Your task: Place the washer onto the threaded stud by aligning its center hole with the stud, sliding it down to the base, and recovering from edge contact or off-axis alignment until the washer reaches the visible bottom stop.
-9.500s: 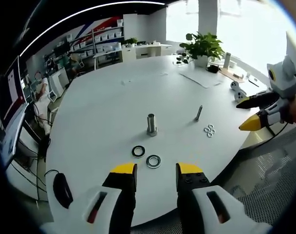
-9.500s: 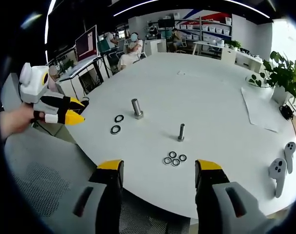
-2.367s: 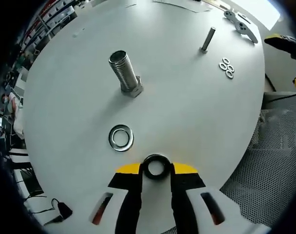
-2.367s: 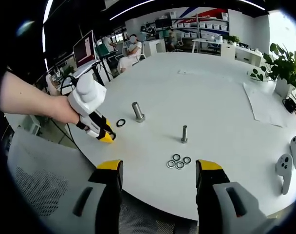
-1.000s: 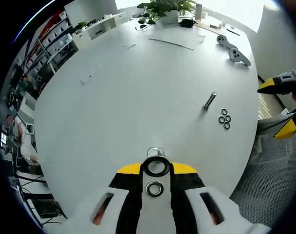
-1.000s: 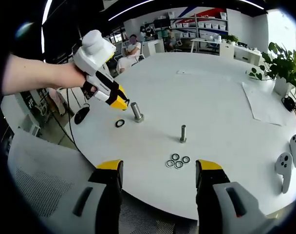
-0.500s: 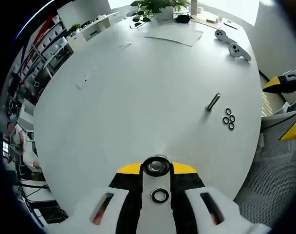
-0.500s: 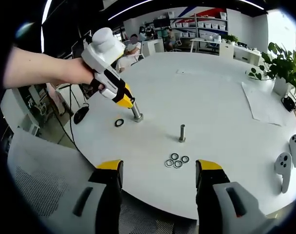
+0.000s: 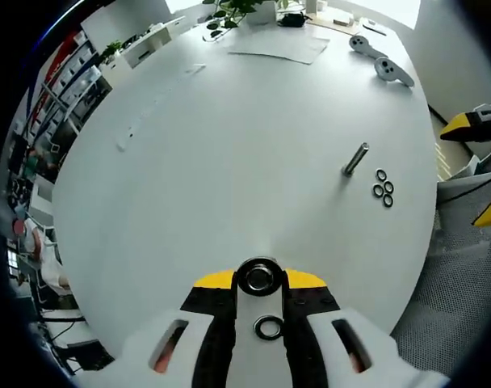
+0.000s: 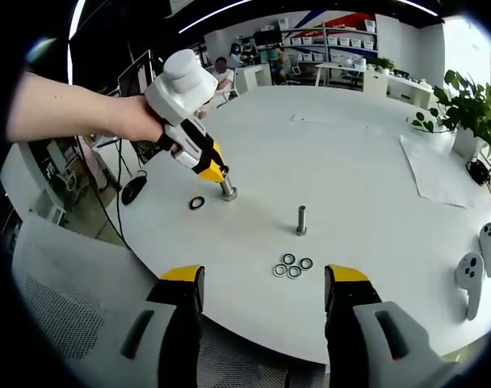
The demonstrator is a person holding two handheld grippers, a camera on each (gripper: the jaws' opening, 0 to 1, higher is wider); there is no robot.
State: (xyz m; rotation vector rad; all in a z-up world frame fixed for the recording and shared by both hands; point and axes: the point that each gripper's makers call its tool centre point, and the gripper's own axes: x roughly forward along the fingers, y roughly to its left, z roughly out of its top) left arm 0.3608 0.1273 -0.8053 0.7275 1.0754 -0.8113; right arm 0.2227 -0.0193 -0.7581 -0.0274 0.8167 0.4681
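Left gripper view: left gripper [image 9: 259, 278] fingers pinch washer [image 9: 259, 277] over threaded stud [image 10: 227, 187]; right gripper [image 10: 264, 283] fingers spread wide above bench [image 10: 367, 162].

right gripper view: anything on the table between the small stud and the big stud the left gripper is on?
Bare white table between the small stud and the big stud under the left gripper. The spare washer lies on the far side, the four small washers nearer the camera.
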